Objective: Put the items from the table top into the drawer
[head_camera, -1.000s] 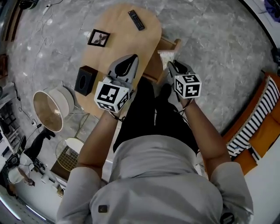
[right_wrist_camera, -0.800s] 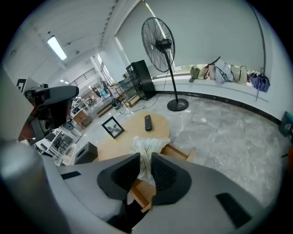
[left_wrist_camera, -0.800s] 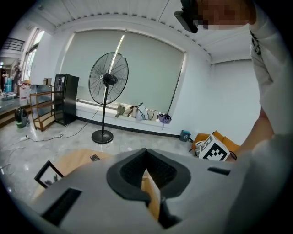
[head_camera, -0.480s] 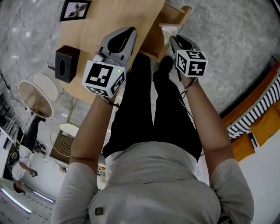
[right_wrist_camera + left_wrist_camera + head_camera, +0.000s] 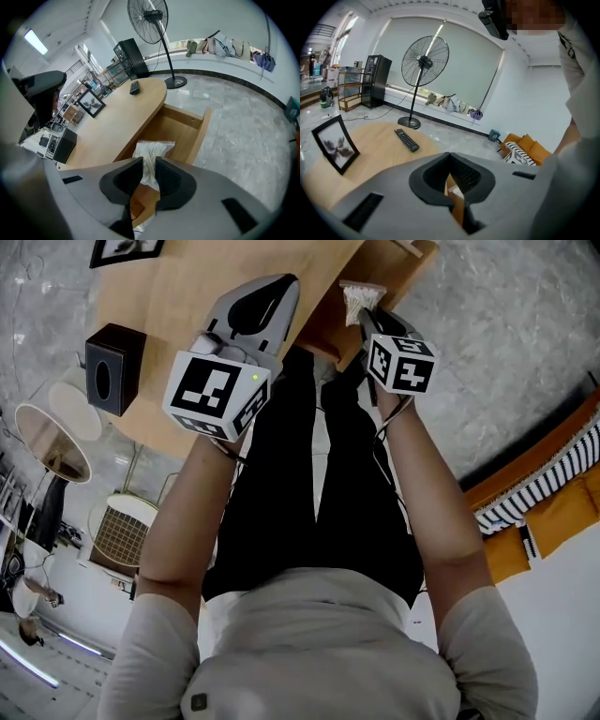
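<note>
The wooden surface fills the head view's top left. Its one drawer stands pulled out from its right-hand edge, and the right gripper view looks straight into the drawer's bare wooden inside. One pedestal fan stands on the floor beyond the surface's far rounded end. It shows in both gripper views but not from the head.

There are two hand-held grippers. The left hand-held gripper is over the surface's near edge, its jaws together at the tips with nothing between them. The right hand-held gripper is clamped on the bag.

One black tissue box sits at the surface's near left edge. The head view and the right gripper view show it, and the left gripper view does not. One picture frame stands upright, tilted back, toward the left edge, and the head view catches only its lower part. One black remote lies near the far end, out of the head view.

The single bag is clear plastic, packed with thin white sticks. It is pinched at its narrow middle and fans out wider at the far end. It hangs over the open drawer, beside the surface's edge. Whether it touches the drawer floor cannot be told.
</note>
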